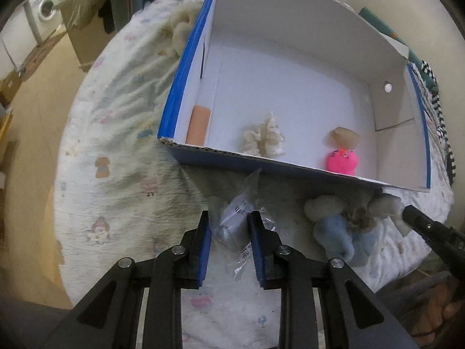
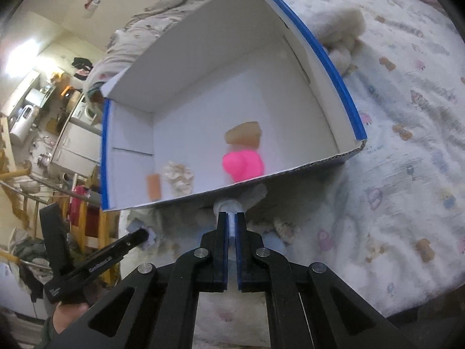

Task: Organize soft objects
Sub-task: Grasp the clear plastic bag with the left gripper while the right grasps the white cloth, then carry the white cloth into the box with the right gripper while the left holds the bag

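A blue cardboard box [image 1: 232, 161] with a white inside stands on the bed. In it lie a pink toy [image 1: 341, 161], a tan soft piece [image 1: 344, 136], a cream fluffy piece [image 1: 266, 135] and an orange sponge [image 1: 198, 125]. My left gripper [image 1: 229, 226] is partly closed around a clear plastic bag with a soft white roll [image 1: 237, 212], in front of the box. My right gripper [image 2: 231, 222] is shut on a white soft object [image 2: 231, 206] by the box's near wall [image 2: 290, 171]. A blue and white plush [image 1: 340, 226] lies to the right.
The bed has a white printed sheet [image 1: 116, 174]. Another fluffy toy [image 2: 345, 37] lies beside the box's far long side. Beyond the bed are a wooden floor [image 1: 37, 87], a washing machine [image 1: 43, 8] and kitchen clutter [image 2: 43, 110].
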`<state>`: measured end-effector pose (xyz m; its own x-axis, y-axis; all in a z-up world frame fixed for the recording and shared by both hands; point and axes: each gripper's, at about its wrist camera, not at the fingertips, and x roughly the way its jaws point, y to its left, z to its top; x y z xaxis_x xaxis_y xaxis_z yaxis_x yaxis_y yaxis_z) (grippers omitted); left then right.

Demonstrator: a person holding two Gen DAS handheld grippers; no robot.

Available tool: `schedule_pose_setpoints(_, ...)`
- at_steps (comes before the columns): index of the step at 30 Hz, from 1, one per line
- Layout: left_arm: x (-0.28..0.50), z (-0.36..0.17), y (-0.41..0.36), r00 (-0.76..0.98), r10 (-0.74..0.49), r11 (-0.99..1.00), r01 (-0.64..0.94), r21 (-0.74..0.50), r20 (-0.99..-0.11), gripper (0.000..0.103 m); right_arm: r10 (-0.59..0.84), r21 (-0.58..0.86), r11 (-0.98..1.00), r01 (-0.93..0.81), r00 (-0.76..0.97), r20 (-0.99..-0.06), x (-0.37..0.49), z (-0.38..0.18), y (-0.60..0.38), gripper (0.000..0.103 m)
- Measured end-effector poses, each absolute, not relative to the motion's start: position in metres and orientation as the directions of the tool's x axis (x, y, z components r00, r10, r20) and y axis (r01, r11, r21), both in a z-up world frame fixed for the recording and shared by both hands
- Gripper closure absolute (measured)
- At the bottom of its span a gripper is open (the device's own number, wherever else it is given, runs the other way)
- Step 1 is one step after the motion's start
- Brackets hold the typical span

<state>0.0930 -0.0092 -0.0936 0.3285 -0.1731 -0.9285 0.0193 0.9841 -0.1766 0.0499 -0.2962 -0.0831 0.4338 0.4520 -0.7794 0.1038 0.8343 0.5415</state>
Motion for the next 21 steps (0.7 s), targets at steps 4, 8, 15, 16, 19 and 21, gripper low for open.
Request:
schedule_pose_setpoints(4,0.086,-0.086,-0.019,0.353,-0.153,0.988,0.037,-0.149,-0.923,0.08,0.463,0.545,0.836,0.065,0.448,-0.765,0.044,-0.068,-0.294,0.097)
schedule_pose_setpoints(8,0.072,-0.068,-0.009,0.404,-0.125,0.992,0.042,-0.118,-0.906,0.08,0.49,0.567,0.824,0.017,0.48,-0.728,0.04,-0.051,-0.288,0.097)
schedule_pose_setpoints(15,0.068,-0.057,-0.002,0.464,-0.093,0.995,0.003,-0.103,-0.881,0.08,0.575,0.635,0.767,-0.092,0.537,-0.617,0.039,-0.025,-0.276,0.097)
schedule_pose_setpoints(16,0.068,-0.056,-0.002,0.468,-0.096,0.994,0.002,-0.108,-0.879,0.08,0.584,0.642,0.76,-0.104,0.543,-0.603,0.039,-0.022,-0.275,0.097)
schedule_pose_setpoints(19,0.064,-0.046,-0.006,0.496,-0.094,0.995,0.011,-0.102,-0.863,0.08,0.601,0.655,0.744,-0.132,0.56,-0.57,0.04,-0.014,-0.274,0.097)
schedule_pose_setpoints(21,0.062,-0.037,-0.009,0.515,-0.099,0.995,0.027,-0.1,-0.852,0.08,0.607,0.658,0.738,-0.148,0.571,-0.553,0.042,-0.009,-0.274,0.097)
